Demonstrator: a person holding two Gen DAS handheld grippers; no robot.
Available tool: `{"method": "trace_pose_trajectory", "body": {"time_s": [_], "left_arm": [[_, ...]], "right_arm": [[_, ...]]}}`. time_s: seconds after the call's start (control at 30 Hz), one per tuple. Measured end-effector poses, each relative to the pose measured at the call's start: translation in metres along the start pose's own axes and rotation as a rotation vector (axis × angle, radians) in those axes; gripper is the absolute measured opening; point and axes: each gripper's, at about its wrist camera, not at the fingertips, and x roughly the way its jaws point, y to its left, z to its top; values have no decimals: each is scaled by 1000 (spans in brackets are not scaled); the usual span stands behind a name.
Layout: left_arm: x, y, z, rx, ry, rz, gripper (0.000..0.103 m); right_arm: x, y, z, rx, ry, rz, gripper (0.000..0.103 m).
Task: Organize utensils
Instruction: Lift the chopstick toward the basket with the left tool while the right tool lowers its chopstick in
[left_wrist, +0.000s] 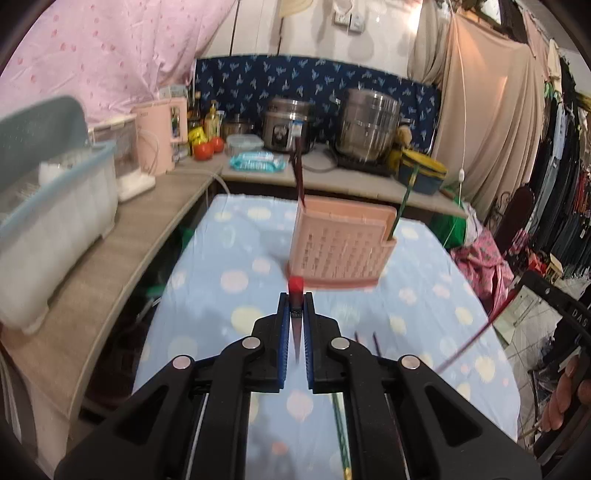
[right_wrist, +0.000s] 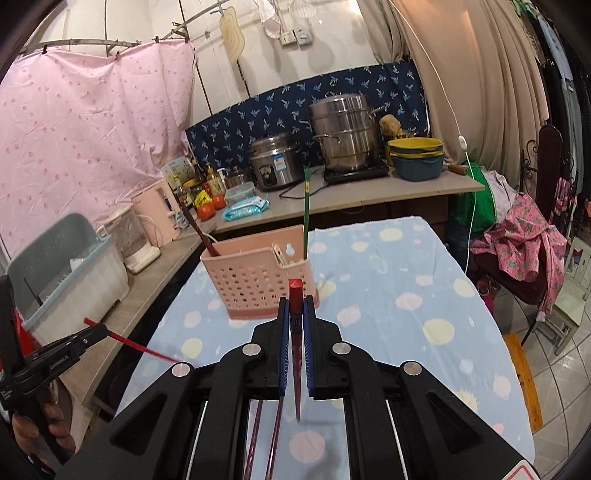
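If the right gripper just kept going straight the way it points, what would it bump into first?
Probably the pink basket. The right gripper, shut on a red chopstick, points at the basket's near right corner, with only tablecloth between. Depth is hard to judge, so it might just graze past.

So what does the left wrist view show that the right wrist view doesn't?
Left wrist only: a green chopstick lying on the tablecloth below the left claw. Right wrist only: two dark red chopsticks lying under the right claw, and the holder's inside. Both: the pink utensil holder with a dark and a green chopstick standing in it, each claw shut on a red chopstick.
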Motion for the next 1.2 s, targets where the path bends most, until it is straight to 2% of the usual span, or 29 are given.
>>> {"method": "trace_pose_trajectory", "body": {"time_s": [0.43, 0.57, 0.8, 1.0, 1.2], "left_arm": [[3, -18, 88, -15, -161, -76, 7], [1, -32, 123, 1, -240, -90, 7], [14, -59, 165, 40, -320, -110, 7], [42, -71, 186, 56, -330, -107, 7], [83, -71, 186, 58, -275, -94, 7]], "right_arm": [[22, 3, 63, 40, -94, 73, 7], [32, 8, 92, 54, -138, 96, 7], [58, 25, 143, 66, -189, 140, 7], [79, 39, 175, 37, -243, 131, 7], [121, 39, 178, 30, -212, 121, 7]]}}
